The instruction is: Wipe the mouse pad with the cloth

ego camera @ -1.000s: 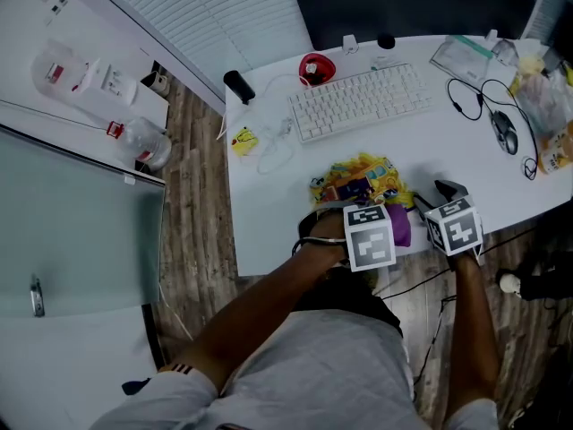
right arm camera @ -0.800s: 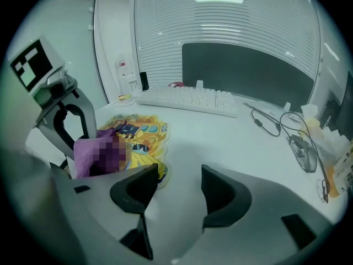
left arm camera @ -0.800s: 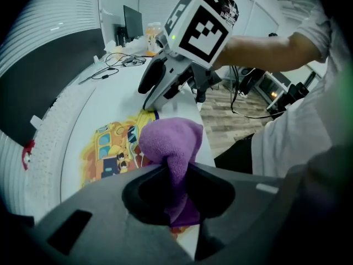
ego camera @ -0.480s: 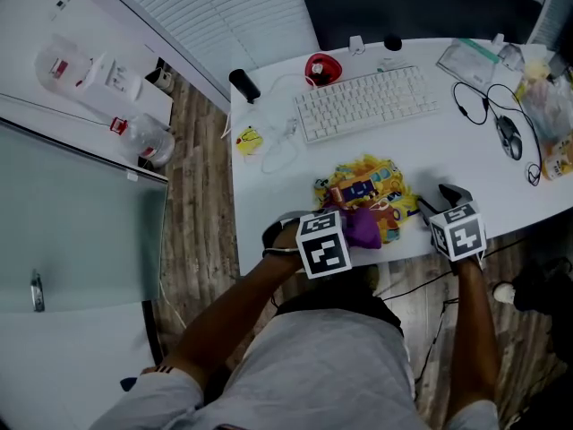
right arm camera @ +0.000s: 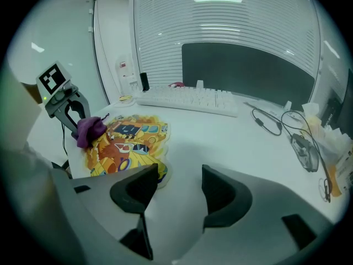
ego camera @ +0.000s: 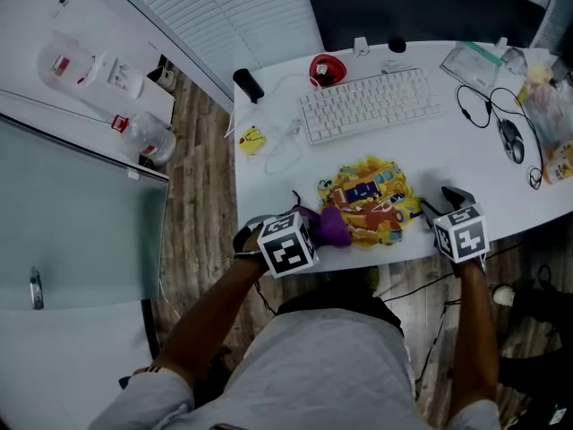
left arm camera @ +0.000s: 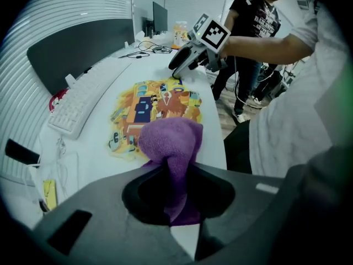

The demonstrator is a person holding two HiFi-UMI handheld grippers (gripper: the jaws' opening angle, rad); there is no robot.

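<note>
The white rectangular desk (ego camera: 269,195) carries a white keyboard (ego camera: 372,104) near its far edge. A red round container (ego camera: 323,69) sits just beyond the keyboard's left end. A black corded mouse (ego camera: 510,139) lies to the keyboard's right. A black cylindrical object (ego camera: 248,85) occupies the far left corner. A clear plastic bottle (ego camera: 143,137) is on the wood-plank floor (ego camera: 192,231).

One mouse pad (ego camera: 369,200), one cloth (ego camera: 331,227), one keyboard (ego camera: 372,104), one mouse (ego camera: 510,140), one bottle (ego camera: 145,138)
</note>
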